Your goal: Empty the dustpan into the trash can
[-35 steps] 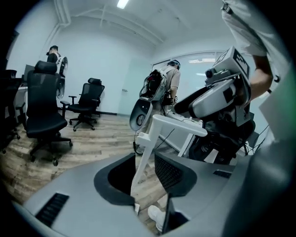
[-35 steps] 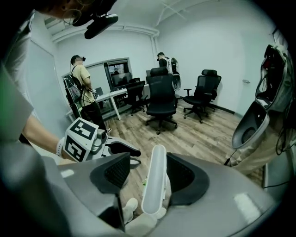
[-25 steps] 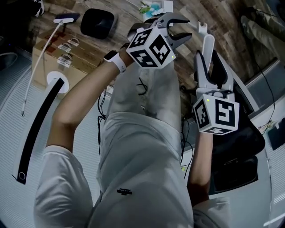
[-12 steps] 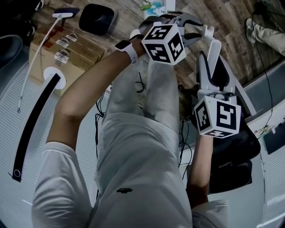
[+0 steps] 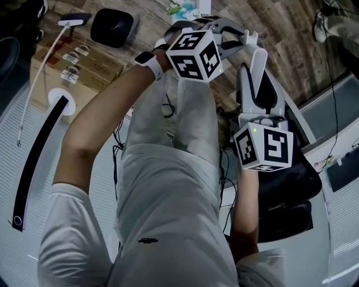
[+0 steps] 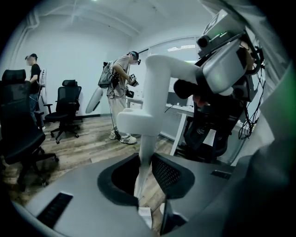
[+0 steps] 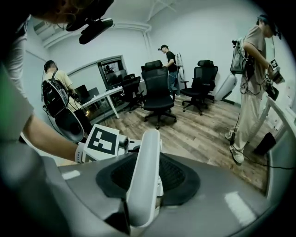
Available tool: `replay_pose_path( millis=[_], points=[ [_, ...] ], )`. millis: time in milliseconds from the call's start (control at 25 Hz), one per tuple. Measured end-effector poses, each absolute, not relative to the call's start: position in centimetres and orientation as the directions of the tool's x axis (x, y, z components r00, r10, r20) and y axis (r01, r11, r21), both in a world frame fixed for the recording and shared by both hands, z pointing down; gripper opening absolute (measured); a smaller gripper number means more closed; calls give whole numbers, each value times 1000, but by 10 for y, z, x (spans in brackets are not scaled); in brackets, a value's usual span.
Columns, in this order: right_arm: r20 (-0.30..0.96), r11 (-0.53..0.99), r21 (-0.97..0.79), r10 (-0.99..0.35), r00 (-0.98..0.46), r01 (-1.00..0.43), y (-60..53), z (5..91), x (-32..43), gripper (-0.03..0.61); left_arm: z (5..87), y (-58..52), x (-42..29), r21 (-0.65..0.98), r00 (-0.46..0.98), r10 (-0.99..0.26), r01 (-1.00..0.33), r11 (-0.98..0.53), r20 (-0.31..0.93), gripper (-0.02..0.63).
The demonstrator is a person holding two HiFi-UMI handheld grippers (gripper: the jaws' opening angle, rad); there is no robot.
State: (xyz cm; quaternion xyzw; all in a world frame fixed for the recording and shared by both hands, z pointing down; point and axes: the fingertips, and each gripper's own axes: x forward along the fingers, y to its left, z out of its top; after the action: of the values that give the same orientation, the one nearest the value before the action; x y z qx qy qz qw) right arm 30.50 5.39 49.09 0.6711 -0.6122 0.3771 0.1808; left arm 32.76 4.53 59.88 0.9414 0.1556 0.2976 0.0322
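The white dustpan handle (image 5: 258, 70) stands up in front of me, with a dark part behind it. My right gripper (image 5: 259, 116) is shut on its lower end; in the right gripper view the handle (image 7: 145, 162) lies between the pads of the right gripper (image 7: 149, 187). My left gripper (image 5: 238, 40) is at the handle's top end, its jaws just closing, and the thin white shaft (image 6: 144, 152) runs between the pads of the left gripper (image 6: 145, 175). A black bin-like container (image 5: 112, 27) sits on the wood floor at the upper left, and coloured litter (image 5: 182, 8) lies further back.
Cardboard boxes (image 5: 78, 61) and a long black strip (image 5: 36, 151) lie to my left. A black office chair (image 5: 294, 182) stands close on my right, beside a desk edge. Other people (image 6: 121, 88) and several office chairs (image 7: 157, 99) are in the room.
My left gripper has moved right to the handle's top end and its jaws have closed round the shaft. The right gripper has kept its place on the handle.
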Motion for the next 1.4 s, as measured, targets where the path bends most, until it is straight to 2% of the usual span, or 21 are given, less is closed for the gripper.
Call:
replay_pose_path(
  millis=[280,600,760,1400],
  points=[
    [753,-168,-182,-658,-27,-969,50,491,306,144,598,42,329,184,783,308,247,-951,541,92],
    [763,-230,-184,-646,9,-955,47,491,312,135,597,37,333,240,794,322,226,-944,516,100],
    [767,-233,-182,-642,10,-955,49,491,308,133,597,39,329,217,789,319,238,-947,525,97],
    [700,-154,-139,-714,13,-978,36,438,291,133,548,36,321,210,834,284,206,-956,474,89]
  ],
)
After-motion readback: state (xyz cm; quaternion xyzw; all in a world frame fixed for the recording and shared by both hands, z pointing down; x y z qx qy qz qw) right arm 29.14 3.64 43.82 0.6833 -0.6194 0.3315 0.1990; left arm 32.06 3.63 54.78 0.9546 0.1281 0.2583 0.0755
